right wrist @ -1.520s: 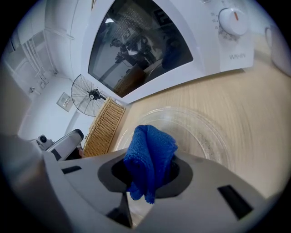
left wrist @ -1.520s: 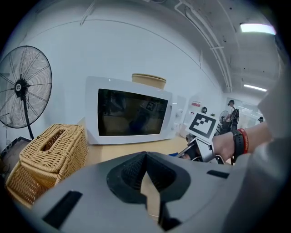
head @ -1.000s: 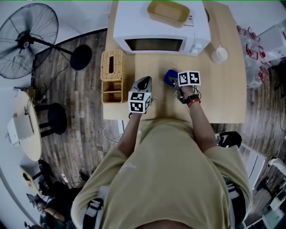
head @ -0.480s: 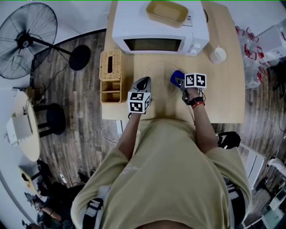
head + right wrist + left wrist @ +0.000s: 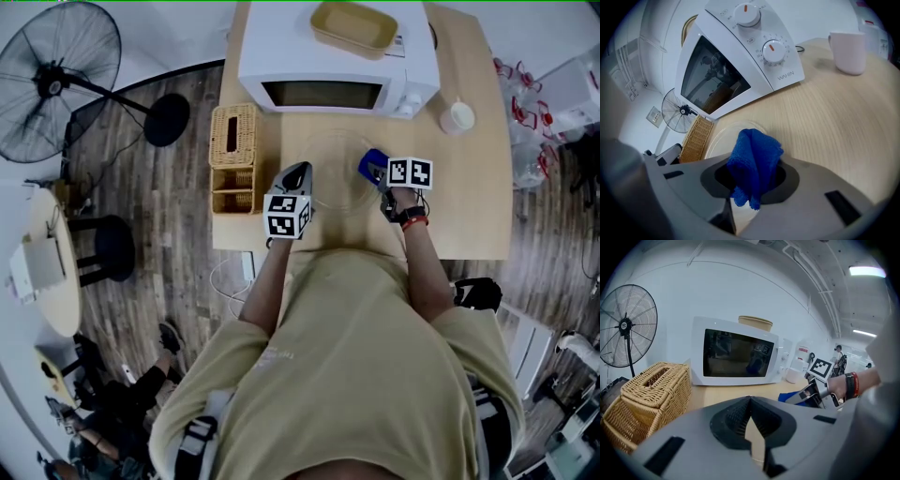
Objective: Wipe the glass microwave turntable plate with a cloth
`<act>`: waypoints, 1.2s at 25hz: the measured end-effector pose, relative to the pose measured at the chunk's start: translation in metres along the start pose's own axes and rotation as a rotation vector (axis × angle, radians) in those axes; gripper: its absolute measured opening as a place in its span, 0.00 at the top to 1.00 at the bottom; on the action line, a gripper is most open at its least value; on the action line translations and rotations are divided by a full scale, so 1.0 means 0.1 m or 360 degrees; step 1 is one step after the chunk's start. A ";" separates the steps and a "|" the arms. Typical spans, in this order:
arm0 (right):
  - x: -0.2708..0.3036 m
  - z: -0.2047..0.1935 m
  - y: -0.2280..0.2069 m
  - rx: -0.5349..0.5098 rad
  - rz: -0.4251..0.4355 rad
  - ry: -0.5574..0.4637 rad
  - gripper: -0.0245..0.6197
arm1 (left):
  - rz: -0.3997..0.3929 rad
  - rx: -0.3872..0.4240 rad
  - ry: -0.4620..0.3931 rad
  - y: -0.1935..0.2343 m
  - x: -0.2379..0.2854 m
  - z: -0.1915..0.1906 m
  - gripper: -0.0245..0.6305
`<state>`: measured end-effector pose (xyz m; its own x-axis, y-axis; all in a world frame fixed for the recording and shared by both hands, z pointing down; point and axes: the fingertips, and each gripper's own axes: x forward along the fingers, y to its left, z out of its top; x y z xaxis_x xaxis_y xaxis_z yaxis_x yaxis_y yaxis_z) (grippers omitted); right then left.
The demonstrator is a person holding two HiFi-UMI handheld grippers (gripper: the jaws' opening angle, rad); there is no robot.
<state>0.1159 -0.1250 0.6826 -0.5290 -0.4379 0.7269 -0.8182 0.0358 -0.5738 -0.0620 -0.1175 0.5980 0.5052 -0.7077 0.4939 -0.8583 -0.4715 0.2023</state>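
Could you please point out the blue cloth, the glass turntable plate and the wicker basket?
blue cloth (image 5: 754,164): right gripper view, middle of the bunched fold.
glass turntable plate (image 5: 720,140): right gripper view, bare surface left of the cloth.
wicker basket (image 5: 661,404): left gripper view, its side wall.

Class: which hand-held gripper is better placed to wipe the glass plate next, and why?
Right. The right hand-held gripper is shut on the blue cloth at the edge of the glass plate; the left hand-held gripper, jaws together, holds no cloth.
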 end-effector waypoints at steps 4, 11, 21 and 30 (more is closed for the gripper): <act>0.02 -0.02 0.12 0.0047 0.0048 -0.0012 0.78 | 0.0024 0.0048 0.0001 0.03 -0.04 0.00 0.93; 0.33 -0.14 0.90 -0.0130 0.0261 0.0113 0.78 | 0.0124 0.0043 0.0015 0.25 -0.20 -0.05 0.93; 0.80 -0.41 1.61 -0.0329 0.0401 0.0316 0.78 | 0.0234 0.0033 -0.0039 0.46 -0.43 0.05 0.94; 1.10 -0.63 1.77 -0.0471 0.0364 0.0446 0.78 | 0.0260 -0.0005 -0.0013 0.57 -0.52 -0.05 0.93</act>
<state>-0.1015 -0.1097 0.6843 -0.7104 -0.1308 0.6916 -0.6810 0.3758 -0.6285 -0.1378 -0.1048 0.5881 0.3593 -0.7791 0.5138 -0.9295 -0.3481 0.1222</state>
